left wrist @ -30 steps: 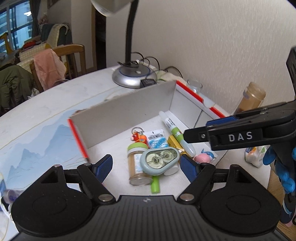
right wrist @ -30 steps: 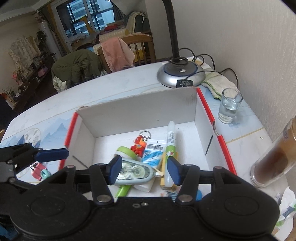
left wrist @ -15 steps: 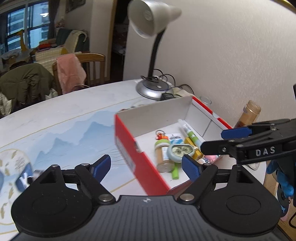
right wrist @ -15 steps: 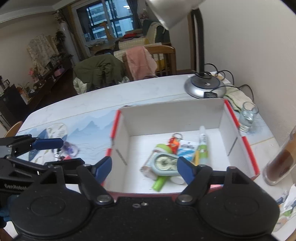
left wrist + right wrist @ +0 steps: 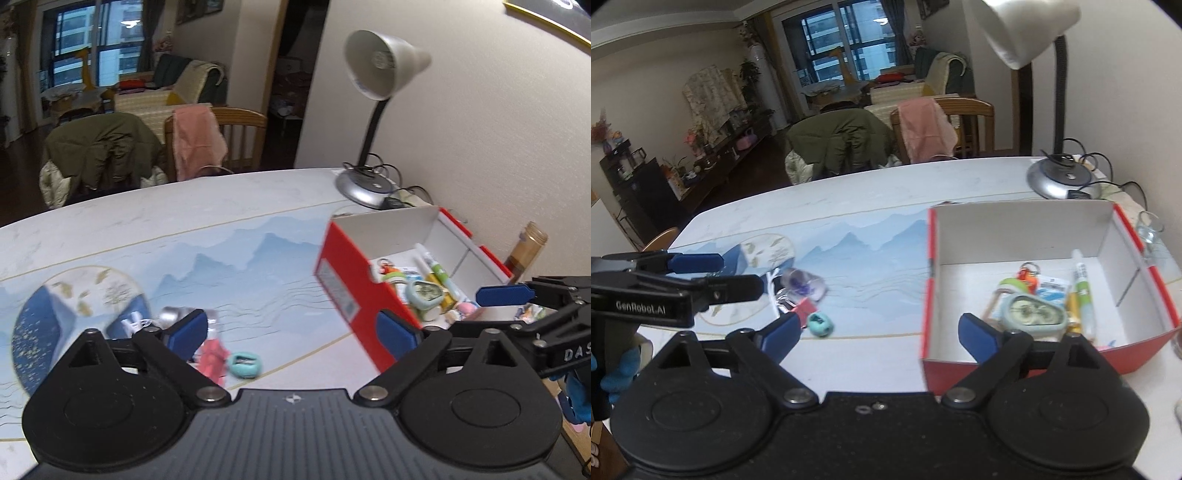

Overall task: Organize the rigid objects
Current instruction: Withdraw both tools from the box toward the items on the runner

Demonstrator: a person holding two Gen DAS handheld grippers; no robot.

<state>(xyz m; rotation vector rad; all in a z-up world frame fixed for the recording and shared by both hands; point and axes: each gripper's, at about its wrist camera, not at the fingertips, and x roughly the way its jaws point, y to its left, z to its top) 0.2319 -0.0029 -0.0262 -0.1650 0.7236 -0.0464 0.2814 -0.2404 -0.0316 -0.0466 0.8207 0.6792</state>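
A table (image 5: 221,229) with a blue mountain-print cover carries a red shoebox (image 5: 1027,229) with white inside walls, set near the silver base of a white desk lamp (image 5: 384,66). The box holds a pale-blue correction tape dispenser (image 5: 1032,314), a green-and-white marker (image 5: 1084,291) and a few other small things. Both the left gripper (image 5: 291,332) and the right gripper (image 5: 877,330) have just been opening and stand released, with nothing between the blue pads, while a teal pencil sharpener (image 5: 243,365) and a red clip (image 5: 213,356) lie on the table left of the box.
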